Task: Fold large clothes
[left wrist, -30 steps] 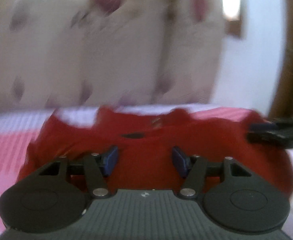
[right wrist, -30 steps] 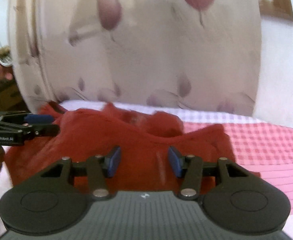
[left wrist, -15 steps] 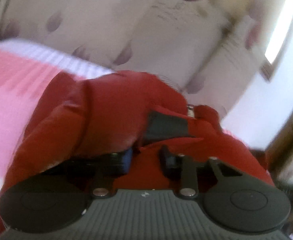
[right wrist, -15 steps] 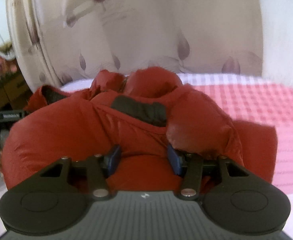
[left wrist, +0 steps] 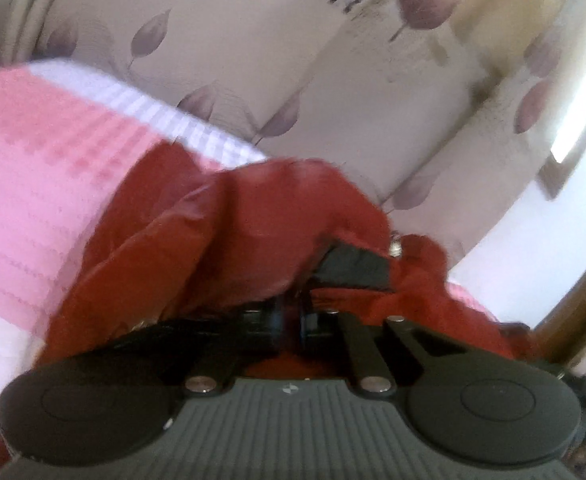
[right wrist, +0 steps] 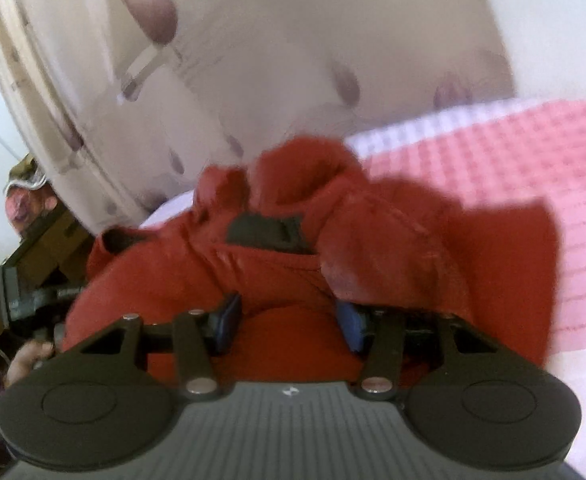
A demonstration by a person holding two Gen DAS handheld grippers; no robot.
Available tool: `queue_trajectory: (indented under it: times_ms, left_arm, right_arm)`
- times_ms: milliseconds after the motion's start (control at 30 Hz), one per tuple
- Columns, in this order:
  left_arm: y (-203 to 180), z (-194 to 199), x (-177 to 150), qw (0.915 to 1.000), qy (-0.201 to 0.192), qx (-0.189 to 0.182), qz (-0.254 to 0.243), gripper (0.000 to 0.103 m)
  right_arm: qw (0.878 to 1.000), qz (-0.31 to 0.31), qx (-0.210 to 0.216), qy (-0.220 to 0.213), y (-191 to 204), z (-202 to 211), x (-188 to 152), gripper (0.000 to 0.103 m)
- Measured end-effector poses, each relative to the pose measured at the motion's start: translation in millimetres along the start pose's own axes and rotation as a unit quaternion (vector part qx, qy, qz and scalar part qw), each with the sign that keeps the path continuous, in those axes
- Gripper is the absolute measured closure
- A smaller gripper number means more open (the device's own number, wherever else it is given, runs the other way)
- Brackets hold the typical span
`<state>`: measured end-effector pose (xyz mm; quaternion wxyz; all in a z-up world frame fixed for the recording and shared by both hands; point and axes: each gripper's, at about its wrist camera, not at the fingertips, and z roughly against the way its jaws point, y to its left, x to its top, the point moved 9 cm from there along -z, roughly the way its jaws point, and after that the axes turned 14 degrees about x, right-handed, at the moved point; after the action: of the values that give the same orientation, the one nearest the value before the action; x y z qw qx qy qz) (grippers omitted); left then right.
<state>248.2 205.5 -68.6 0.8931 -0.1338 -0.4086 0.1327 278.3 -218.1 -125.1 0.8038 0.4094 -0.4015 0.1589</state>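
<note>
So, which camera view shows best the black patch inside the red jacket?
The right wrist view: the black patch faces the camera, unobstructed, in the red jacket. The left wrist view shows it slanted and partly covered by a fold.

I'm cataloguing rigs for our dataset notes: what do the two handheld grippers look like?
Both match: a grey ribbed body with a small logo, two black round discs, black linkage arms with silver rivets. The right gripper shows blue pads; the left gripper's look dark.
</note>
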Motion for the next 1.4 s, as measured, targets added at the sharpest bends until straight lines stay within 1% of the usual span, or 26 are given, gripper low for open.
queue_trajectory:
  times_ms: [33,67,100,133,167,200,267,300,400,467,500,567,600,633,700,800,867,1033,1100,1200,1267,1300,1333,1400]
  left_arm:
    - [-5,9,5,0.9999,-0.008,-0.002,-0.011,0.075]
    - [-10,16,10,0.9996,-0.016,-0.01,-0.019,0.071]
    - [-15,22,16,0.9993,-0.024,-0.014,-0.027,0.07]
    - [-21,26,23,0.9987,-0.032,-0.016,-0.036,0.07]
    - [-27,27,29,0.998,-0.041,-0.018,-0.045,0.07]
    - [-31,23,36,0.9975,-0.045,-0.013,-0.053,0.07]
    - [-32,6,42,0.9977,-0.034,0.01,-0.058,0.07]
    - [-30,-4,45,0.9978,-0.03,0.015,-0.057,0.07]
    - [-19,-27,50,0.9958,-0.035,0.054,-0.066,0.07]
    - [-6,-41,47,0.9952,-0.027,0.073,-0.059,0.075]
    - [3,-48,45,0.9952,-0.019,0.084,-0.047,0.082]
    - [17,-54,41,0.9964,-0.008,0.084,-0.011,0.086]
    - [22,-57,39,0.9963,-0.006,0.086,-0.003,0.091]
    - [28,-60,37,0.9957,0.0,0.093,0.004,0.092]
    - [35,-65,35,0.9959,0.003,0.089,0.018,0.091]
    - [33,-67,33,0.9945,-0.001,0.105,-0.004,0.091]
    - [33,-66,32,0.994,-0.006,0.109,-0.008,0.091]
    - [35,-67,30,0.9943,-0.006,0.106,-0.005,0.091]
    - [36,-68,30,0.9943,-0.003,0.106,-0.006,0.091]
    - [36,-68,29,0.9942,-0.004,0.107,-0.009,0.091]
    - [35,-67,28,0.9943,-0.006,0.106,-0.013,0.091]
    - [35,-67,28,0.9944,-0.005,0.105,-0.013,0.091]
    - [35,-68,29,0.9943,-0.006,0.106,-0.014,0.091]
    - [34,-67,29,0.9938,-0.009,0.109,-0.019,0.091]
  right_arm:
    - [1.0,0.029,-0.004,-0.006,11,7,8,0.042]
    - [0.998,0.059,-0.006,-0.011,22,14,17,0.038]
    - [0.996,0.088,-0.011,-0.012,31,18,25,0.038]
    - [0.994,0.104,-0.02,-0.009,33,18,30,0.038]
    - [0.992,0.12,-0.039,0.003,32,14,34,0.038]
    - [0.991,0.126,-0.053,0.014,27,8,36,0.038]
    - [0.989,0.125,-0.076,0.034,13,-6,34,0.039]
    - [0.987,0.125,-0.087,0.042,6,-13,32,0.044]
    - [0.981,0.127,-0.135,0.061,-17,-23,23,0.053]
    - [0.981,0.102,-0.15,0.065,-39,-24,17,0.055]
    - [0.983,0.087,-0.148,0.065,-47,-24,13,0.055]
    - [0.985,0.076,-0.141,0.064,-54,-27,6,0.055]
    - [0.985,0.075,-0.139,0.064,-56,-28,2,0.055]
    - [0.986,0.071,-0.135,0.063,-59,-29,0,0.054]
    - [0.988,0.059,-0.127,0.062,-63,-31,-3,0.052]
    - [0.99,0.06,-0.117,0.06,-68,-32,-9,0.049]
    - [0.99,0.059,-0.112,0.058,-69,-34,-11,0.049]
    - [0.985,0.098,-0.119,0.075,-67,-38,-11,0.047]
    - [0.985,0.102,-0.114,0.079,-69,-38,-11,0.047]
    - [0.985,0.1,-0.112,0.082,-71,-39,-8,0.044]
    - [0.99,0.072,-0.097,0.073,-72,-32,-1,0.043]
    - [0.991,0.063,-0.1,0.063,-72,-22,5,0.043]
    - [0.991,0.062,-0.113,0.045,-69,-8,15,0.042]
    - [0.989,0.086,-0.124,0.008,-50,16,36,0.041]
